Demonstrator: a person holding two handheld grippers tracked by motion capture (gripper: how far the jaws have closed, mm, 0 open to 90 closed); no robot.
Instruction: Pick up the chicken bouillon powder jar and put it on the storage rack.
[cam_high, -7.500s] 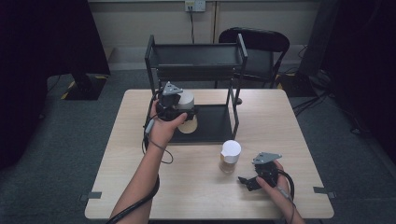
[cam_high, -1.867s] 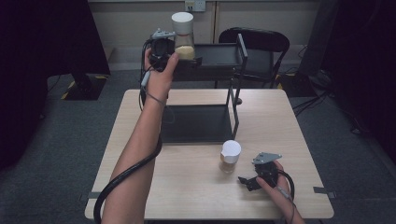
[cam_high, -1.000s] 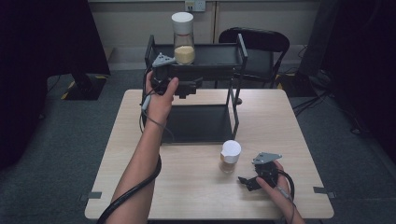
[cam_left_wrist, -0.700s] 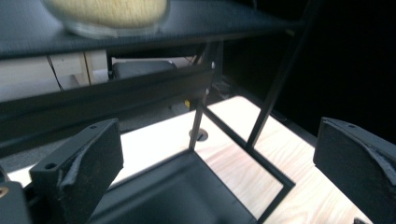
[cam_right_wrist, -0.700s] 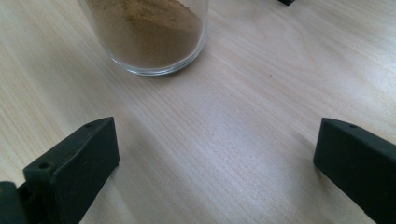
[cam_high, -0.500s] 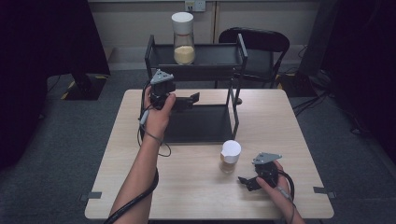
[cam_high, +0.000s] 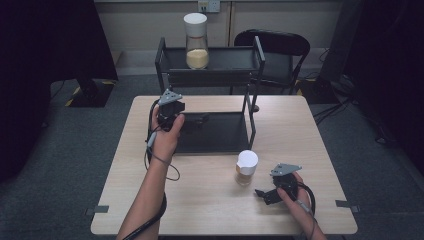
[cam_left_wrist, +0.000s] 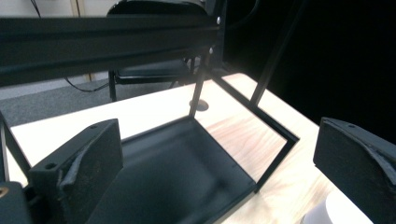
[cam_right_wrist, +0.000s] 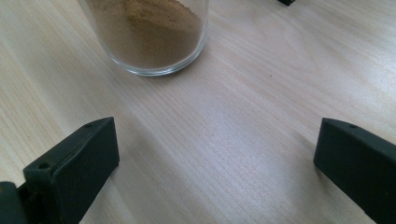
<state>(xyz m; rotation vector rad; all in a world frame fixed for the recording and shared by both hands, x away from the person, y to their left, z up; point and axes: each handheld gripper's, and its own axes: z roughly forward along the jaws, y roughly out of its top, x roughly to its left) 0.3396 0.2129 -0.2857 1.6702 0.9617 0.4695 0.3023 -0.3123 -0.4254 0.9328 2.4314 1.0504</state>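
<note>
Light wood table (cam_high: 210, 200), grey carpet (cam_high: 75, 165); left gripper (cam_high: 192, 120), right gripper (cam_high: 261, 194): 2 gaping wide, empty.

We hold our left gripper (cam_high: 192, 119) up at the end of an arm stretched far forward, the forearm running up from the bottom edge and the cable hanging in a loop from the wrist. Its jaws stand wide apart with nothing between them, as the left gripper view (cam_left_wrist: 212, 172) shows. Our right gripper (cam_high: 263, 195) sits low and close to us, the hand wrapped around its body, its jaws pointing to our left and spread wide in the right gripper view (cam_right_wrist: 215, 172).
</note>
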